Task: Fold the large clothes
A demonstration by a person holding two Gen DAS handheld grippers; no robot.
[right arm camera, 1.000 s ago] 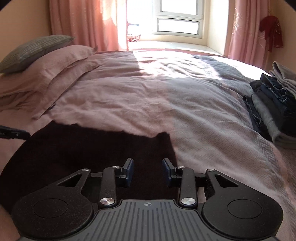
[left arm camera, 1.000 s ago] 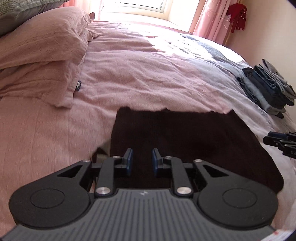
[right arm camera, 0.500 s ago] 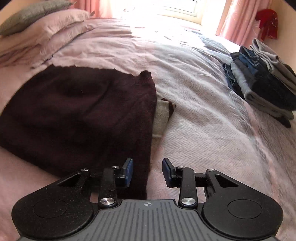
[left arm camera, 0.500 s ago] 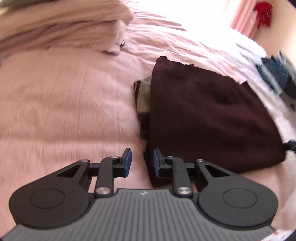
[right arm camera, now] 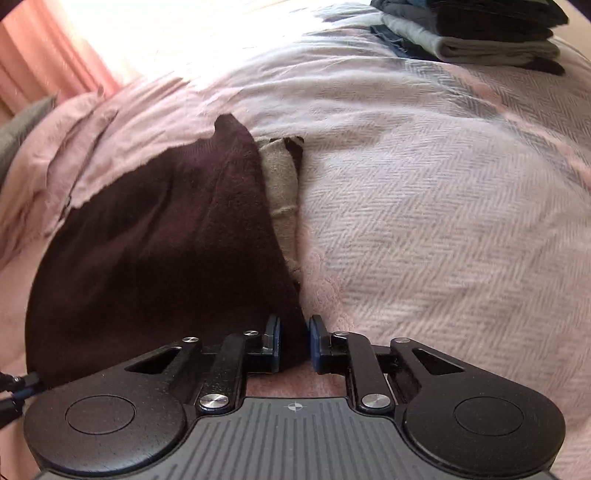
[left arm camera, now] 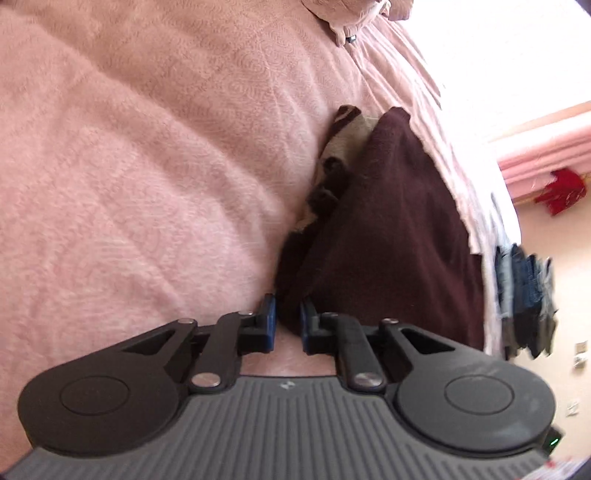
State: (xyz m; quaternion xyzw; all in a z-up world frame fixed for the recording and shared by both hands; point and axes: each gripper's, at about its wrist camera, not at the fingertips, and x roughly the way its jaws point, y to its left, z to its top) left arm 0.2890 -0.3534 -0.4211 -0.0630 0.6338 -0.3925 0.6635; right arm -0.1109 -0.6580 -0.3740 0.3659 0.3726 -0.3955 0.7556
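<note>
Currently, maroon sweater lies part-folded on bedspread. My L gripper and R gripper straddle near corners, jaws apart; final fold left, I judge.

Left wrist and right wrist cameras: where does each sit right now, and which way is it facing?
Left wrist: on the left gripper, low over the pink bedspread, facing the dark maroon garment's near left corner; only its own fingers show.
Right wrist: on the right gripper, facing the garment's near right corner; its fingers and the left gripper's tips show.
Shared: the garment, the folded clothes stack, the bedspread.
</note>
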